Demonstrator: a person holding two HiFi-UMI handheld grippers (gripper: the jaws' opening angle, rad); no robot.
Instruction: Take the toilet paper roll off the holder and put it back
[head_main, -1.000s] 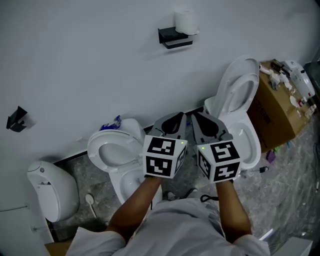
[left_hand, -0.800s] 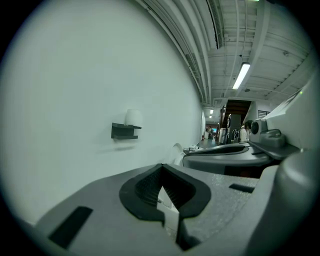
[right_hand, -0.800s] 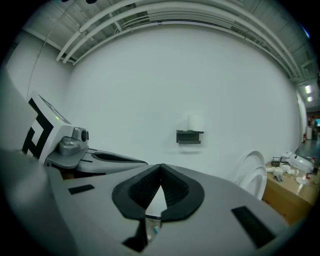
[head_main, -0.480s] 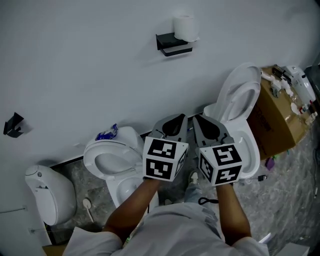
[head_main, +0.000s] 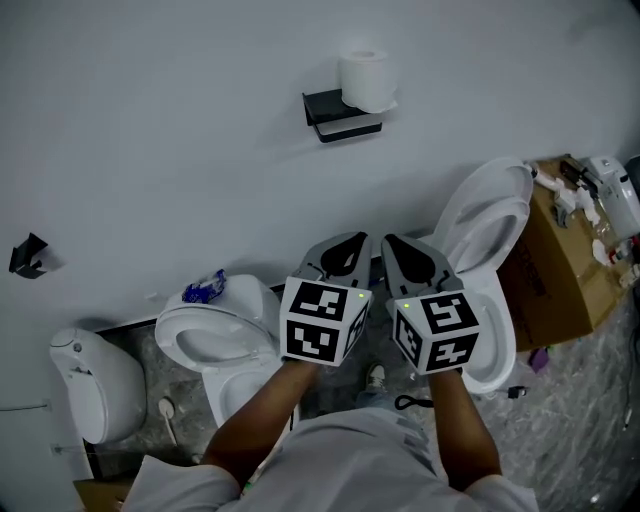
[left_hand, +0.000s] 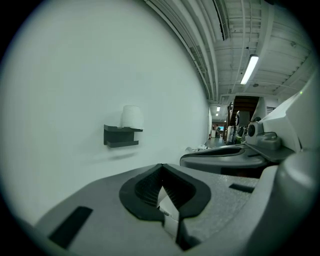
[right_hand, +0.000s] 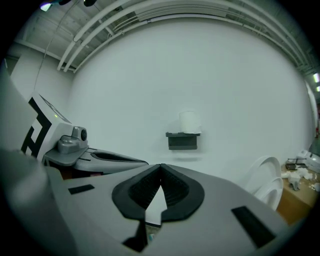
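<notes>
Item: my left gripper (head_main: 352, 243) and right gripper (head_main: 396, 245), jaws clenched and empty, had drawn nearer the wall (head_main: 150, 140) than before; toilet paper roll (head_main: 365, 80) stood upright on its holder (head_main: 332, 110).

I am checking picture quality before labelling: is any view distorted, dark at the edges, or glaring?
Head view: dim, even light, little distortion. Left gripper view: strong fisheye bending, black corners, bright ceiling lamp. Right gripper view: same bending and black corners, no glare, toilet paper roll clear.
</notes>
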